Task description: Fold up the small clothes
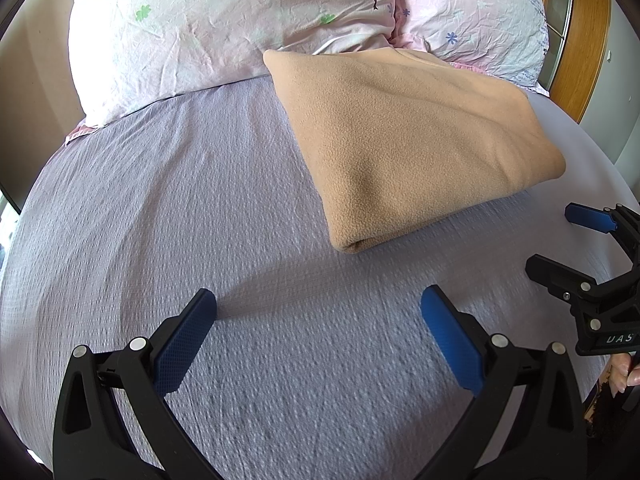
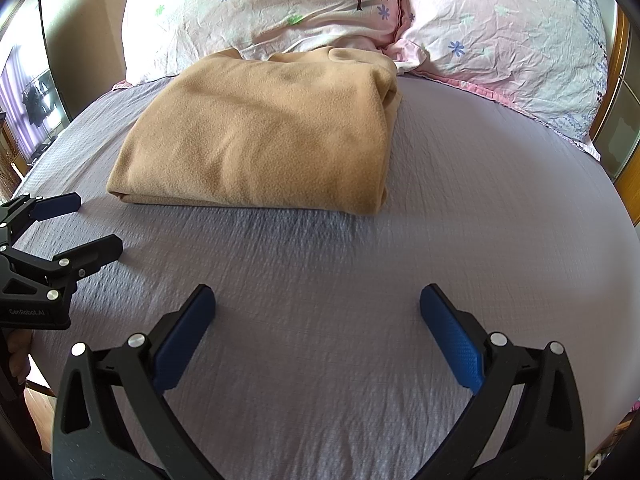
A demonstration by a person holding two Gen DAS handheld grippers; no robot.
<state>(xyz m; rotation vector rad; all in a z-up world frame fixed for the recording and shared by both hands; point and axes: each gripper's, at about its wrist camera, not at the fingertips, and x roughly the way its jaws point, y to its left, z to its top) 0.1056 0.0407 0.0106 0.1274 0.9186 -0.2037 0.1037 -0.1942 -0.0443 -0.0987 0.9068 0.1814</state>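
Garment: tan fleece (image 2: 260,136) is lying folded on the bed (image 2: 460,208), near the pillows (image 2: 280,8) — folding looking done.
Left gripper (image 1: 318,308): fingers spreading wide, holding nothing.
Right gripper (image 2: 318,306): likewise — hovering apart from it.

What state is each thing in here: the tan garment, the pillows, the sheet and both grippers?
Tan garment: folded into a flat rectangle, lying on the sheet, far edge against the pillows.
Pillows: two, side by side at the head of the bed, wrinkled.
Sheet: spread flat.
Left gripper: open, holding nothing, above the sheet.
Right gripper: open, holding nothing, above the sheet.
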